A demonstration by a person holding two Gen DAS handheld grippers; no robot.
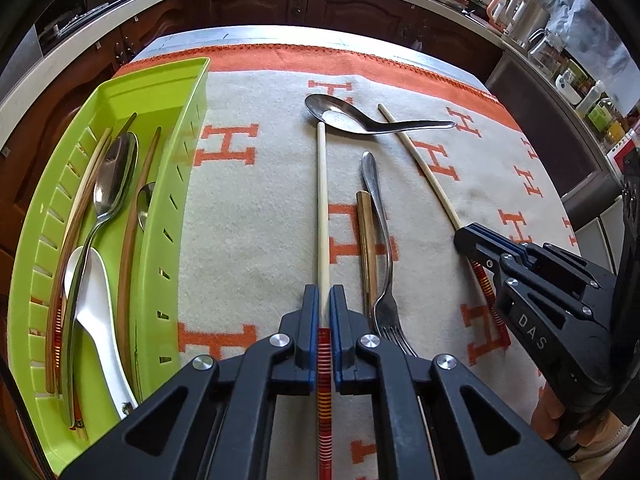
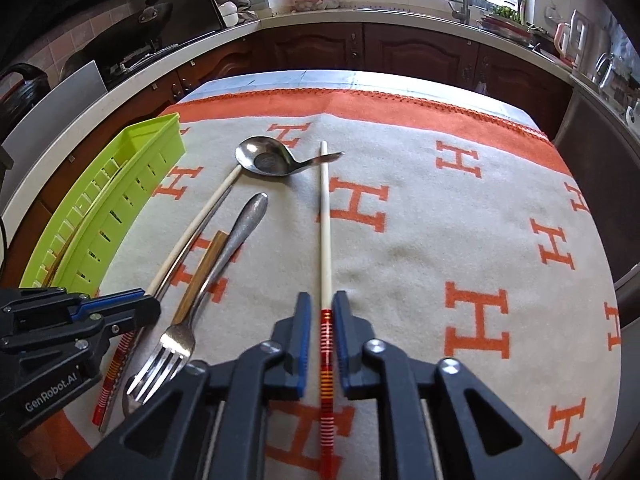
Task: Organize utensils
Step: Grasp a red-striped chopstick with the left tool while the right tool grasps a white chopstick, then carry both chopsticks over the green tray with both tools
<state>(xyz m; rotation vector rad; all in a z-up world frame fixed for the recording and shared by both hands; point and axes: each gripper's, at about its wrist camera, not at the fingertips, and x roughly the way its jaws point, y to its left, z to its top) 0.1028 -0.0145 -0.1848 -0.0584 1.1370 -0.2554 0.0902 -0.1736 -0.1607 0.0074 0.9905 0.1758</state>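
so we are partway through. the green tray [image 1: 176, 184] at the left of the cloth [image 1: 260, 240] already holds a steel spoon [image 1: 108, 184], a white spoon [image 1: 96, 320], a smaller spoon and several chopsticks, all lying lengthwise.

still out on the cloth we count five things: two pale chopsticks with red banded ends, a big ladle spoon [image 1: 344, 116] lying across their far tips, a fork [image 1: 380, 240], and a brown stick [image 1: 366, 240] just beside the fork.

our left gripper [image 1: 324, 320] is closed on one chopstick [image 1: 322, 200] near its banded end; the far tip touches the ladle spoon's bowl. our right gripper [image 2: 322, 328] is closed on the other chopstick [image 2: 325, 220], again at the banded end.

we judge the pair goes into the tray next, then the fork, brown stick and ladle spoon. roughly half looks done.
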